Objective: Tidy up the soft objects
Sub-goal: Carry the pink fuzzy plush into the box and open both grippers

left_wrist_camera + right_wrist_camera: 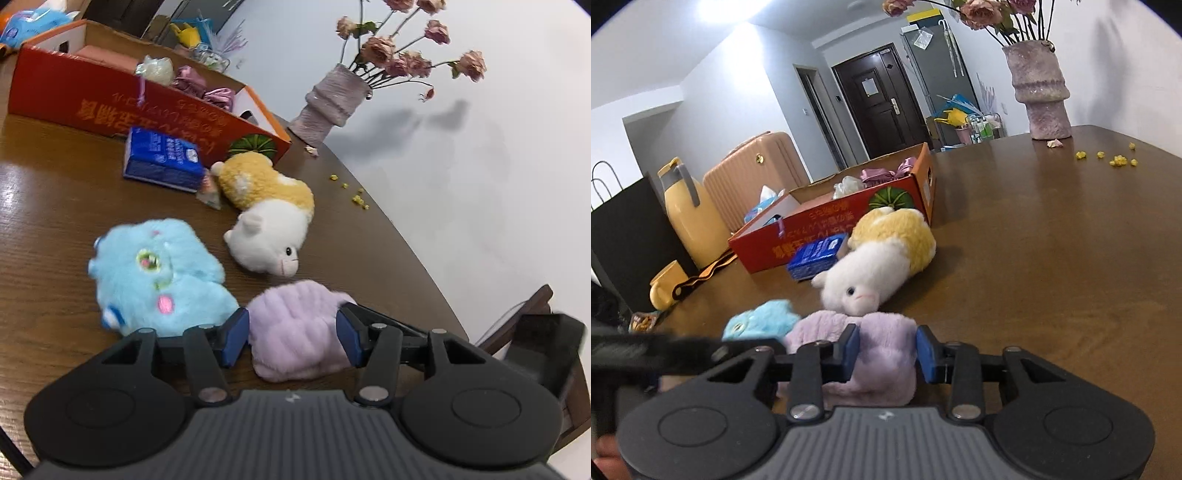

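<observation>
A lilac plush (295, 328) lies on the brown table (55, 206). My left gripper (291, 336) stands around it, a blue pad on each side, jaws wide; whether the pads press on it is unclear. My right gripper (886, 350) also straddles the lilac plush (882, 347), its blue pads against the plush's sides. A light blue plush (155, 277) lies just left of it, and shows in the right wrist view (761, 319). A white and yellow alpaca plush (269, 214) lies beyond, also in the right wrist view (882, 258).
A red cardboard box (110, 107) holding pink and white soft items stands at the back, with a blue tissue pack (162, 158) in front of it. A vase of dried roses (332, 99) and yellow crumbs (354, 192) are near the table's far edge. A chair (535, 332) stands at right.
</observation>
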A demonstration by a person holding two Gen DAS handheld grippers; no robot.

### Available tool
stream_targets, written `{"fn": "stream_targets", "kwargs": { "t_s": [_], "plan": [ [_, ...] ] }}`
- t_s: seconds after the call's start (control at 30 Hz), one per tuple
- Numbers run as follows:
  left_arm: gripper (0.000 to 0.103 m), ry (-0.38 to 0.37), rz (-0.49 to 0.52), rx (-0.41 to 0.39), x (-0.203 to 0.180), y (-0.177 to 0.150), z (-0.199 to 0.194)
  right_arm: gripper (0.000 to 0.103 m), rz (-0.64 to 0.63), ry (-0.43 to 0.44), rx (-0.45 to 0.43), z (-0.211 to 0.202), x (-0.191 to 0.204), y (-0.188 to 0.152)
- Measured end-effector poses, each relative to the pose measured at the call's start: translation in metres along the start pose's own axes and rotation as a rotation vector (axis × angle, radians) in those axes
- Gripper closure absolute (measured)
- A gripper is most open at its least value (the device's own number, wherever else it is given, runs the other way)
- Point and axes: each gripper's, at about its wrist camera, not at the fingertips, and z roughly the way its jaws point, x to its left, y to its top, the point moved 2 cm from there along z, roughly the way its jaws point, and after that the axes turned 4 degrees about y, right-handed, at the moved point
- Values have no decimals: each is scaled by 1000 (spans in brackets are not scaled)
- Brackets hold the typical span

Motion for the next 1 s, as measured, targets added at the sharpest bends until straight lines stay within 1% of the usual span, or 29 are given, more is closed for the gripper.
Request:
{"fn": "stream_targets", "kwargs": {
  "t_s": [0.03,0.1,0.17,0.23,0.33,0.4,0.5,0.6,0.73,0.8,0.87,0.93,1.0],
  "plan": [
    [50,6,9,-3,-1,0,0,67,-2,-4,-4,-4,1,0],
    [51,19,42,-8,-5,-1,0,64,10,-17,-5,-5,-1,1],
    [58,44,86,-11,-12,-5,2,64,24,-32,10,-1,-4,1],
    [64,65,118,-20,-17,-7,4,64,31,-28,30,2,-5,0],
    [70,61,129,-30,-17,-12,-1,69,41,-11,41,4,-3,-2],
    [72,53,129,-30,-17,-14,-4,81,46,-7,46,4,-3,-3],
    [73,40,149,-44,-22,-16,-11,84,45,-2,45,1,0,-4],
    [73,28,172,-68,-27,-17,-19,84,30,-4,29,-4,7,-3],
    [73,30,184,-93,-29,-15,-29,84,22,2,7,-10,14,-1],
    [73,31,194,-113,-31,-11,-36,84,24,11,9,-9,18,5],
    [73,22,210,-162,-33,0,-47,84,-5,29,-16,-10,27,21],
    [73,15,216,-202,-32,20,-55,84,-49,52,-48,-8,36,41],
    [73,17,212,-238,-29,47,-60,84,-97,71,-70,2,45,66]
  ]
}}
